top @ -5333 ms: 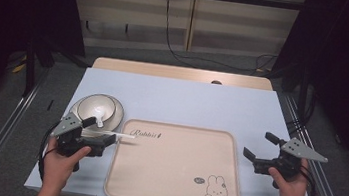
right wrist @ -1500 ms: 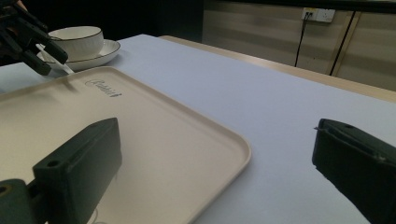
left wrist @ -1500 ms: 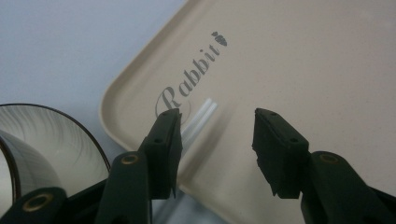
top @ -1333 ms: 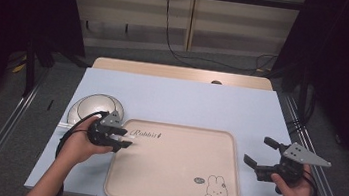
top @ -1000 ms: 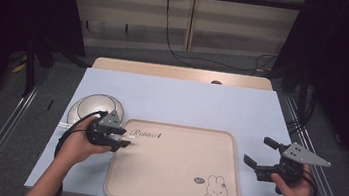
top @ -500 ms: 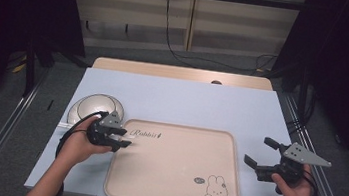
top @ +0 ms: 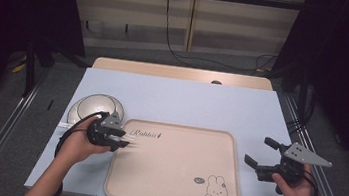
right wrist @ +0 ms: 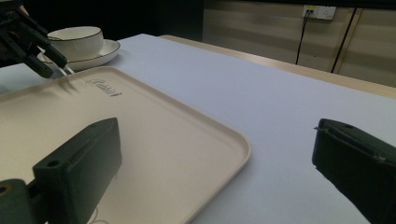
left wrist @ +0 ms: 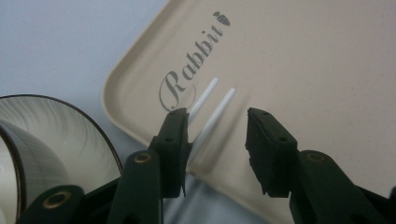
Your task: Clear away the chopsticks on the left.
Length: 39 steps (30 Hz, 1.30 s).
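Left gripper (left wrist: 217,114) fingers, just closing, stood apart, not yet pinching the two white chopsticks (left wrist: 223,103) beside the 9 o'clock finger: light, stiff, slippery; best pinched together mid-shaft.

"Rabbit" in dark script on the beige tray (left wrist: 327,93), beside a small leaf mark.

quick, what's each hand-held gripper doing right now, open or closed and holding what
Left hand-held gripper: jaws apart, just been closing; white chopsticks lie between them against one jaw, not clamped.
Right hand-held gripper: open, holding nothing.
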{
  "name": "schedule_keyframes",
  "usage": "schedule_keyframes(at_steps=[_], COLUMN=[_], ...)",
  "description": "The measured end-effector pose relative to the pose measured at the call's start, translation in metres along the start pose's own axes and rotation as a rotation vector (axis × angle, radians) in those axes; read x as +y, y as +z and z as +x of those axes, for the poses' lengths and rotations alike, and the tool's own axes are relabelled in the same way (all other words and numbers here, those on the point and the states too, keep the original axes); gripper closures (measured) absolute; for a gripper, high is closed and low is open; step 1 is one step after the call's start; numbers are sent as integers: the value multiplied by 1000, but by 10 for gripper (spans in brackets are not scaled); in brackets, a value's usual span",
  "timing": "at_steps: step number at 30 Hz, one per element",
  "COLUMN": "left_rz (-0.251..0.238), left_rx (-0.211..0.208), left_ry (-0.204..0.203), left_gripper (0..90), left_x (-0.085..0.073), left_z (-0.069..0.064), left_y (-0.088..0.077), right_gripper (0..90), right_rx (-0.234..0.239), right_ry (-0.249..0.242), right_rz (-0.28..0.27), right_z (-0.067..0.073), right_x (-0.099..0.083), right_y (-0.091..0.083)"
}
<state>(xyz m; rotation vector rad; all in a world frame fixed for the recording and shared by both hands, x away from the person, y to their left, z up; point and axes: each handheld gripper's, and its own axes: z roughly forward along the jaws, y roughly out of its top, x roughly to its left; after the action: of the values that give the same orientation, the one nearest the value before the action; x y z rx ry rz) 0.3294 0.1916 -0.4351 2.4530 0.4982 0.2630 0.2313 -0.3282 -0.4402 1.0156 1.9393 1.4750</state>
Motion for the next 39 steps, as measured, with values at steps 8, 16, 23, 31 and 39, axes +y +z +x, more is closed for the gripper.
schedule_keyframes(at_steps=[8,16,23,31,39], left_rz=[33,52,61,58,74], left_rx=[8,3,0,-7,-13], left_ry=[27,45,59,60,73], left_gripper=[606,610,611,634,655], left_x=[1,2,3,3,4], left_z=[1,1,0,1,0], left_y=[-1,1,3,4,4], right_gripper=[8,8,9,8,8], right_rx=[4,4,9,10,9], right_ry=[-2,9,10,9,18], right_rz=[1,-3,-2,0,-1], right_z=[0,-1,-1,-2,-3], right_x=[0,-1,-1,-2,-2], right_y=[0,-1,-1,-2,-2])
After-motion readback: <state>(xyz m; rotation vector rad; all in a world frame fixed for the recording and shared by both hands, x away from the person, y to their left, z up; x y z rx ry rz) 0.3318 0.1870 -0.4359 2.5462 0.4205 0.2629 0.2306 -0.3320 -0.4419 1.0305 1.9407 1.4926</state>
